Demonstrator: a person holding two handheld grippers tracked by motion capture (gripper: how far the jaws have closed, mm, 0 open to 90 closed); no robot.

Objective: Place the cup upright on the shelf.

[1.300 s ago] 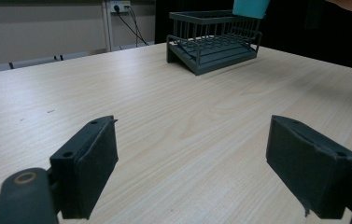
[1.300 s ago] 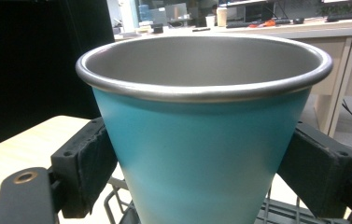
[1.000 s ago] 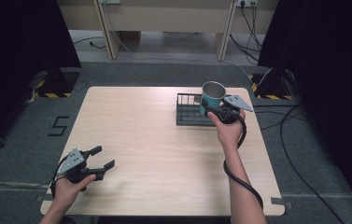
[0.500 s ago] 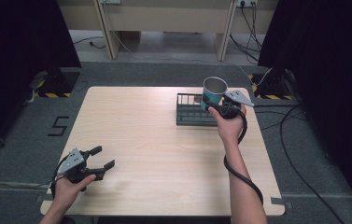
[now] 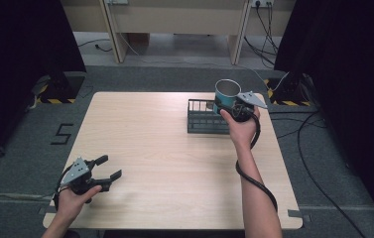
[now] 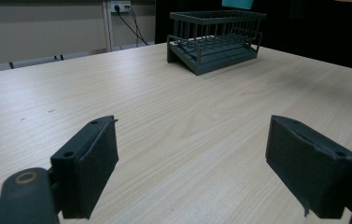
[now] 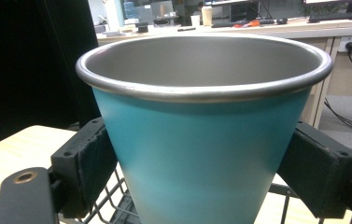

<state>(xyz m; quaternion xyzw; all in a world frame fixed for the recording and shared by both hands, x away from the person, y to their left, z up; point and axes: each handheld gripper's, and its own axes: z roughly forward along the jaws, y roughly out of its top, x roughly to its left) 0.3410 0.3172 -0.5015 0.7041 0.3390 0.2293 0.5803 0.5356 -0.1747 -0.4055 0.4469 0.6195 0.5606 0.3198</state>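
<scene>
Left gripper (image 5: pixel 106 169) rests low at the near-left corner of the surface (image 5: pixel 155 148), jaws spread and empty, parked clear of the work. Wire rack (image 5: pixel 207 116) stands far right. Right gripper (image 5: pixel 226 106) clamps the teal cup (image 5: pixel 225 95) upright by its sides, above the rack, apparently for lowering in.

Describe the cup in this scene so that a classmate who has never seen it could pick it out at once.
Start at the pale wooden table and go to its far right corner, where a dark wire rack stands. Just above the rack, the right gripper clamps the cup by its sides, upright. It is the one teal thing there, tapered, with a bare metal rim and inside.
</scene>
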